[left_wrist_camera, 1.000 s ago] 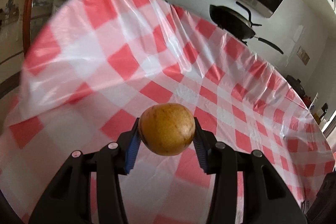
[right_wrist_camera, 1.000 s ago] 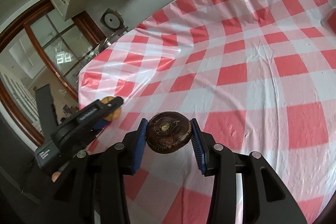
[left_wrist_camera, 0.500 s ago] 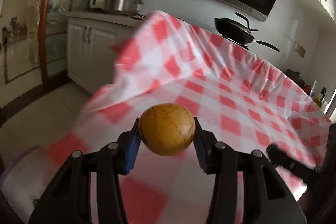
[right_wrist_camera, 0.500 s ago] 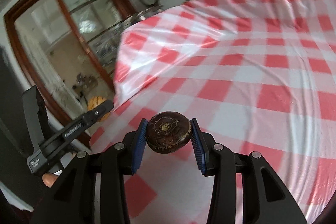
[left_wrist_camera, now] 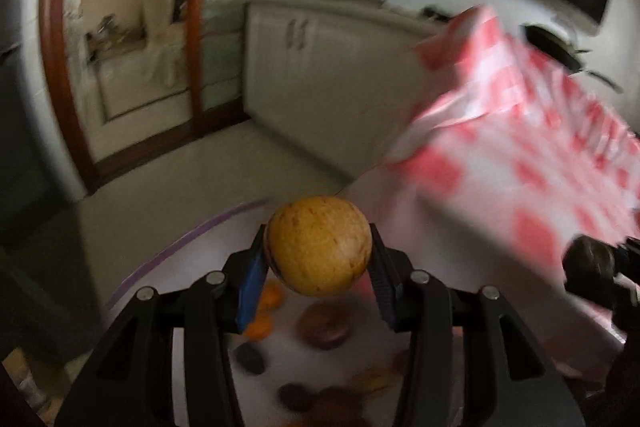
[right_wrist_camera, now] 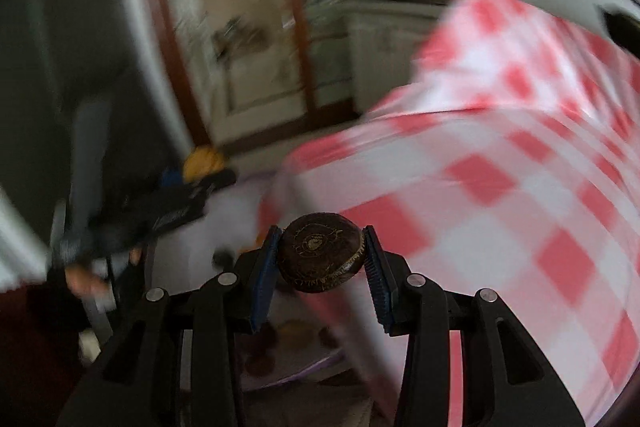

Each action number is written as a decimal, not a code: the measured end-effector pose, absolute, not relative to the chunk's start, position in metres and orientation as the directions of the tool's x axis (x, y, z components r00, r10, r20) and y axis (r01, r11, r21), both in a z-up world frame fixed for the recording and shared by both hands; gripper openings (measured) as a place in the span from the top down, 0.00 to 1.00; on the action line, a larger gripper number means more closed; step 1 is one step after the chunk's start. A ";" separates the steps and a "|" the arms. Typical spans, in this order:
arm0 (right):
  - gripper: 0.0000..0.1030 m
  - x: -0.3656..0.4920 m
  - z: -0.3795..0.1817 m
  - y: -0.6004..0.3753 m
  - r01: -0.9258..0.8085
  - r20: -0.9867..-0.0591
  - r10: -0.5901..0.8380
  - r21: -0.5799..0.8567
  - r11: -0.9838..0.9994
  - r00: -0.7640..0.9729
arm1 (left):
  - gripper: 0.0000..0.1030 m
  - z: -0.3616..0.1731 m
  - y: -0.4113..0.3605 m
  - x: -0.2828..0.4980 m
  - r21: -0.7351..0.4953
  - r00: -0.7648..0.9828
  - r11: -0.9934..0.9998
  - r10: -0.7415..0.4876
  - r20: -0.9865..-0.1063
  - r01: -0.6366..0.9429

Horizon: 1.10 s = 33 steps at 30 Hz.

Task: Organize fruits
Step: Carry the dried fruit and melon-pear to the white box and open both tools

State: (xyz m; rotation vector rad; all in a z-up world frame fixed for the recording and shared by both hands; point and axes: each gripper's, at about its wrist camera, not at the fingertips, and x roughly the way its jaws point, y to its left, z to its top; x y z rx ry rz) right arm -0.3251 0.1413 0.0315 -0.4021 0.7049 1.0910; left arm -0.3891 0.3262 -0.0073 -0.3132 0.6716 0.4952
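I see a round yellow-brown fruit (left_wrist_camera: 318, 245) pinched in my left tongs (left_wrist_camera: 316, 269), and a flattish dark brown fruit (right_wrist_camera: 321, 253) in my right tongs (right_wrist_camera: 320, 263).

Heavy motion blur is smearing everything. White cabinets (left_wrist_camera: 320, 67) are sitting mid-frame, a brown-framed glass door (left_wrist_camera: 132, 39) is glowing with daylight at upper left, and pale floor (left_wrist_camera: 240, 163) is running below. A red-checked tablecloth (right_wrist_camera: 500, 187) is filling the right side.

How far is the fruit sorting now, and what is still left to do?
Done: several fruits already lie in the white bin beside the table. In hand: the left gripper holds a yellow fruit above it, and the right gripper holds a dark brown fruit. Left: dropping both in.
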 end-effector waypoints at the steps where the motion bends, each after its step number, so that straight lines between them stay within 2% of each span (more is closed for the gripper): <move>1: 0.60 -0.334 0.024 0.152 -0.921 -0.714 0.647 0.009 0.389 0.266 | 0.55 -0.016 0.337 -0.392 -0.097 0.637 0.821 0.355 -0.685 -0.562; 5: 0.60 -0.372 -0.023 0.200 -0.968 -0.814 0.536 -0.123 0.218 0.224 | 0.54 -0.049 0.365 -0.397 -0.054 0.516 0.783 0.355 -0.780 -0.620; 7: 0.60 -0.379 -0.051 0.219 -0.978 -0.868 0.460 -0.117 0.174 0.186 | 0.54 -0.069 0.375 -0.395 -0.040 0.451 0.772 0.327 -0.830 -0.634; 11: 0.60 -0.377 -0.083 0.241 -0.981 -0.914 0.379 -0.088 0.173 0.149 | 0.54 -0.101 0.389 -0.391 -0.044 0.357 0.742 0.269 -0.895 -0.669; 17: 0.60 -0.352 -0.113 0.262 -0.968 -0.945 0.292 -0.075 0.238 0.145 | 0.54 -0.131 0.402 -0.385 -0.041 0.278 0.720 0.214 -0.936 -0.693; 21: 0.60 -0.352 -0.116 0.260 -0.965 -0.947 0.290 -0.061 0.254 0.136 | 0.54 -0.132 0.404 -0.383 -0.035 0.289 0.723 0.231 -0.929 -0.690; 23: 0.59 -0.351 -0.111 0.259 -0.967 -0.941 0.309 -0.060 0.247 0.137 | 0.50 -0.129 0.400 -0.383 -0.040 0.301 0.721 0.237 -0.924 -0.692; 24: 0.57 -0.350 -0.107 0.256 -0.968 -0.936 0.322 -0.062 0.244 0.141 | 0.50 -0.128 0.395 -0.387 -0.052 0.317 0.719 0.239 -0.918 -0.693; 27: 0.34 -0.357 -0.086 0.248 -0.970 -0.912 0.379 -0.067 0.233 0.154 | 0.49 -0.113 0.397 -0.387 -0.032 0.363 0.730 0.301 -0.882 -0.683; 28: 0.30 -0.360 -0.075 0.242 -0.973 -0.902 0.405 -0.057 0.224 0.146 | 0.49 -0.106 0.395 -0.387 -0.020 0.380 0.737 0.325 -0.866 -0.676; 29: 0.29 -0.362 -0.067 0.238 -0.975 -0.897 0.420 -0.051 0.215 0.140 | 0.46 -0.097 0.394 -0.389 -0.009 0.403 0.743 0.353 -0.844 -0.670; 31: 0.22 -0.369 -0.043 0.227 -0.981 -0.876 0.467 -0.033 0.190 0.120 | 0.27 -0.070 0.390 -0.396 0.026 0.461 0.758 0.422 -0.781 -0.651; 33: 0.16 -0.370 -0.022 0.215 -0.984 -0.857 0.508 0.003 0.180 0.091 | 0.01 -0.040 0.384 -0.404 0.084 0.508 0.759 0.509 -0.695 -0.646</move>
